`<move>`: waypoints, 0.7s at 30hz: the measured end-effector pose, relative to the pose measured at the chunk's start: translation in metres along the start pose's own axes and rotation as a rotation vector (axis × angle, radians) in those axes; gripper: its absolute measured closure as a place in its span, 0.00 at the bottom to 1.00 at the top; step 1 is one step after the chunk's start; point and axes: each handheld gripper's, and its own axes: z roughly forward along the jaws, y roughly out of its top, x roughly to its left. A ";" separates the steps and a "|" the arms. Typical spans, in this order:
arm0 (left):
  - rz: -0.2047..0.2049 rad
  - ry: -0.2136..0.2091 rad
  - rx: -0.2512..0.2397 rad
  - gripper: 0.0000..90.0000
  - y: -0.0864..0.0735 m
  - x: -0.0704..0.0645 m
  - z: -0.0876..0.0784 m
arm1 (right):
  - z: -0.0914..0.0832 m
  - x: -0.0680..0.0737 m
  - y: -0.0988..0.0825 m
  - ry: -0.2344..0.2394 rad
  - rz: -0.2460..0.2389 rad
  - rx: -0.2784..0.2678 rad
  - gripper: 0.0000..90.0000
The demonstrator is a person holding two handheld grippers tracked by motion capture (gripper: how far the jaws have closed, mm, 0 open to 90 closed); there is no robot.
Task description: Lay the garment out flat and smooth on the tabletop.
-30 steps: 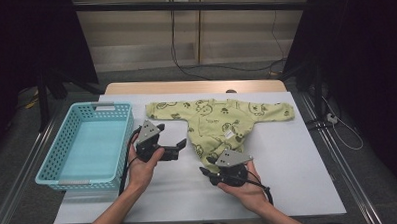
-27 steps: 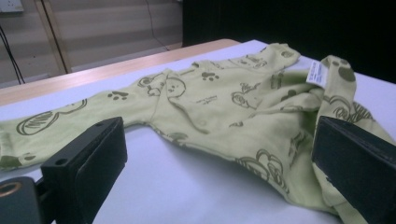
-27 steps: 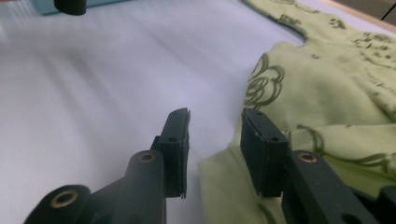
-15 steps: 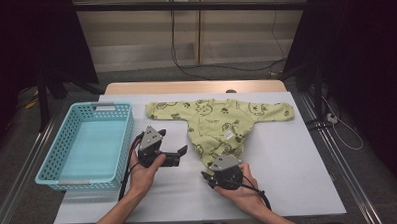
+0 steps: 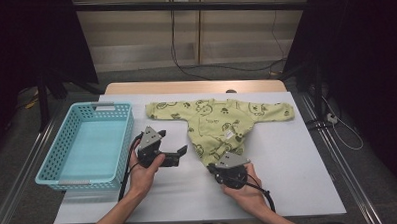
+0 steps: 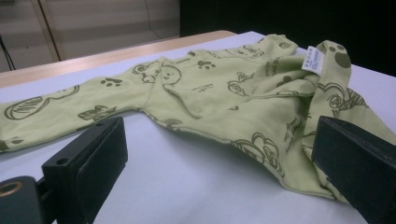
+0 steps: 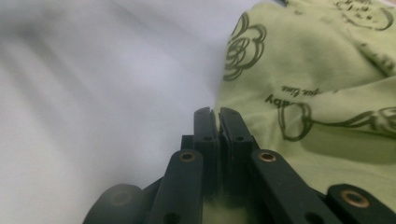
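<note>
A light green baby garment (image 5: 222,123) with dark cartoon prints lies spread on the white table (image 5: 298,158), sleeves out to both sides. My right gripper (image 5: 214,169) sits at its lower hem. Its jaws have just been closing and now stand together, shut on the edge of the garment (image 7: 317,70); the right gripper (image 7: 215,114) tips rest where cloth meets table. My left gripper (image 5: 171,143) hovers left of the hem with its jaws wide apart and nothing between them. In the left gripper view, the left gripper (image 6: 219,140) faces the garment (image 6: 224,88) and its white label (image 6: 315,58).
A turquoise plastic basket (image 5: 128,134) stands on the left part of the table, nothing inside it. A wooden strip (image 5: 195,87) runs along the table's far edge. Bare white surface lies right of the garment and in front of both hands.
The right gripper's jaws have come together at the garment's lower hem. Both hands stay almost where they were.
</note>
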 end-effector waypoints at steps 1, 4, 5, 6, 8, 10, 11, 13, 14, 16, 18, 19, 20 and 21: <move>0.003 0.010 -0.004 0.04 0.000 0.000 0.000 | -0.004 -0.001 0.001 0.005 0.006 -0.015 0.97; 0.012 0.014 0.000 0.04 0.000 -0.002 0.000 | -0.019 -0.006 0.005 0.004 0.025 -0.060 0.97; 0.003 0.002 -0.007 0.04 0.000 -0.003 0.001 | -0.024 -0.007 0.006 -0.001 0.029 -0.080 0.97; 0.005 0.003 -0.002 0.04 -0.001 -0.004 0.001 | -0.029 -0.009 0.007 -0.001 0.039 -0.095 0.97; 0.024 0.000 -0.004 0.04 -0.001 -0.006 0.003 | -0.038 -0.014 0.009 0.004 0.062 -0.125 0.97; 0.028 0.005 0.013 0.04 0.000 -0.008 0.003 | -0.046 -0.020 0.010 -0.001 0.088 -0.144 0.97; 0.026 -0.008 -0.002 0.04 0.000 -0.009 0.005 | -0.050 -0.022 0.011 -0.008 0.095 -0.156 0.97; 0.041 -0.009 -0.005 0.04 0.000 -0.009 0.005 | -0.057 -0.028 0.010 -0.021 0.104 -0.171 0.96; 0.032 -0.006 0.004 0.04 0.000 -0.011 0.005 | -0.061 -0.030 0.008 -0.025 0.113 -0.177 0.96; 0.040 -0.007 0.016 0.04 -0.001 -0.011 0.006 | -0.069 -0.034 0.005 -0.045 0.125 -0.187 0.96; 0.034 -0.029 0.005 0.04 -0.002 -0.013 0.008 | -0.077 -0.039 0.001 -0.061 0.138 -0.203 0.96; 0.038 -0.020 0.020 0.04 -0.001 -0.014 0.008 | -0.081 -0.042 0.000 -0.071 0.133 -0.217 0.96; 0.036 -0.029 0.014 0.04 -0.002 -0.015 0.009 | -0.086 -0.045 -0.002 -0.083 0.140 -0.223 0.96; 0.041 -0.025 0.025 0.04 -0.002 -0.016 0.009 | -0.090 -0.048 -0.003 -0.096 0.146 -0.233 0.96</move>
